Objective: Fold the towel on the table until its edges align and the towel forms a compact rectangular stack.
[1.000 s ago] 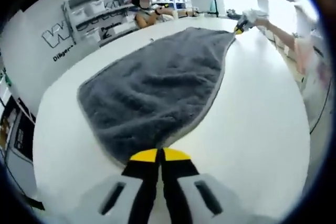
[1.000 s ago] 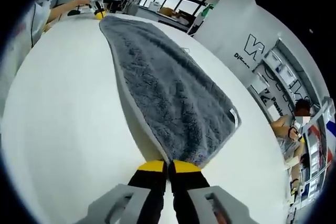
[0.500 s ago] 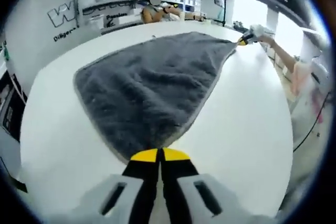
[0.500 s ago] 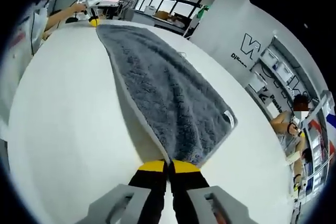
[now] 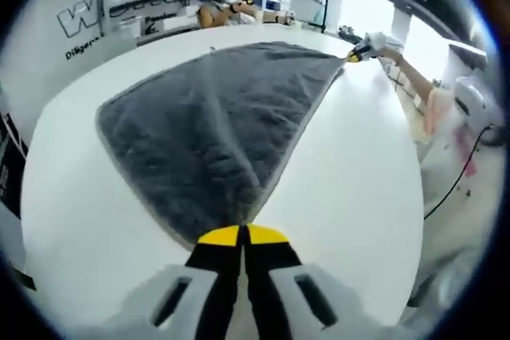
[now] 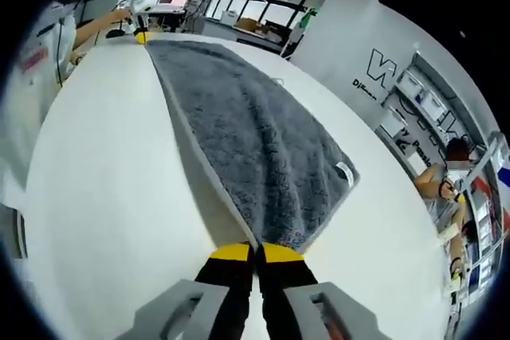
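A: I'm holding both near corners of the towel (image 5: 215, 125) now. My left tongs (image 5: 240, 235) are pressed together on one corner, right at their tips, and the cloth is fanning out ahead of them across the white table (image 5: 358, 189).

B: And the right side?

A: My right tongs (image 6: 256, 252) are pinching the other near corner the same way. From there the towel (image 6: 247, 141) is running straight ahead, with a small white tag (image 6: 344, 170) on its right-hand edge.

B: So which step is this?

A: I'm judging it as the start of the first fold. Next I'm needing to carry both corners forward together onto the far edge, keeping the sides lined up.

B: Anything unclear?

A: The pinched corners are tucked behind the yellow tips, and the far end is looking small and bent by the lens.
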Action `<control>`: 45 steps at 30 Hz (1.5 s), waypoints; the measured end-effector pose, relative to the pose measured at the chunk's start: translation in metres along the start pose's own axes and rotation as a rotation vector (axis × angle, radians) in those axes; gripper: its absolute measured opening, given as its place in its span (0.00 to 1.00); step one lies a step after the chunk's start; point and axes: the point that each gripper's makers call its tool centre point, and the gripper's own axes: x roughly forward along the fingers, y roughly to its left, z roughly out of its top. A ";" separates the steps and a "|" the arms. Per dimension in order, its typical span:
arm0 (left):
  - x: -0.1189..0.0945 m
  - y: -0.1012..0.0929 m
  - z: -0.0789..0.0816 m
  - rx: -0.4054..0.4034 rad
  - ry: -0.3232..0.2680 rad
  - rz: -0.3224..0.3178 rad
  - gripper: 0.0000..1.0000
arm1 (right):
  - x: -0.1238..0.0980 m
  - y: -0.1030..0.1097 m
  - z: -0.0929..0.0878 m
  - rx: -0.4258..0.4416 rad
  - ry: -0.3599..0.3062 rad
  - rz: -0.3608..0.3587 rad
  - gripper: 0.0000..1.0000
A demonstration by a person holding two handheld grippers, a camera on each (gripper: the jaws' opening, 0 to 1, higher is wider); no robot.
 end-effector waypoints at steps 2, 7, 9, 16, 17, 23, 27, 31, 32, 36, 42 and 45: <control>-0.002 -0.006 -0.003 0.006 0.017 -0.015 0.02 | 0.000 0.003 -0.001 -0.006 0.010 0.014 0.02; -0.005 -0.011 -0.007 0.008 0.026 -0.023 0.02 | 0.003 0.001 0.001 -0.002 -0.001 0.013 0.02; -0.007 -0.015 -0.009 -0.002 0.019 -0.036 0.02 | 0.000 0.002 0.000 0.002 -0.008 0.020 0.02; -0.011 -0.026 -0.015 0.001 0.037 -0.060 0.02 | -0.013 0.010 -0.004 0.003 -0.039 0.047 0.02; -0.012 -0.026 -0.016 0.002 0.039 -0.058 0.02 | -0.016 0.015 -0.004 0.000 -0.046 0.057 0.02; -0.017 -0.035 -0.023 0.003 0.056 -0.071 0.02 | -0.031 0.038 -0.009 -0.010 -0.048 0.103 0.02; -0.023 -0.043 -0.030 0.003 0.064 -0.088 0.02 | -0.039 0.052 -0.010 -0.011 -0.048 0.126 0.02; -0.028 -0.052 -0.036 0.008 0.076 -0.099 0.02 | -0.046 0.058 -0.010 -0.009 -0.048 0.141 0.02; -0.030 -0.055 -0.038 0.012 0.082 -0.104 0.02 | -0.048 0.060 -0.009 -0.009 -0.048 0.144 0.02; -0.035 -0.062 -0.044 0.021 0.101 -0.115 0.02 | -0.056 0.068 -0.005 -0.009 -0.049 0.169 0.02; -0.040 -0.065 -0.046 0.034 0.117 -0.113 0.02 | -0.070 0.072 0.002 0.001 -0.082 0.183 0.02; -0.044 -0.068 -0.042 0.048 0.103 -0.111 0.02 | -0.075 0.071 0.004 0.000 -0.089 0.178 0.02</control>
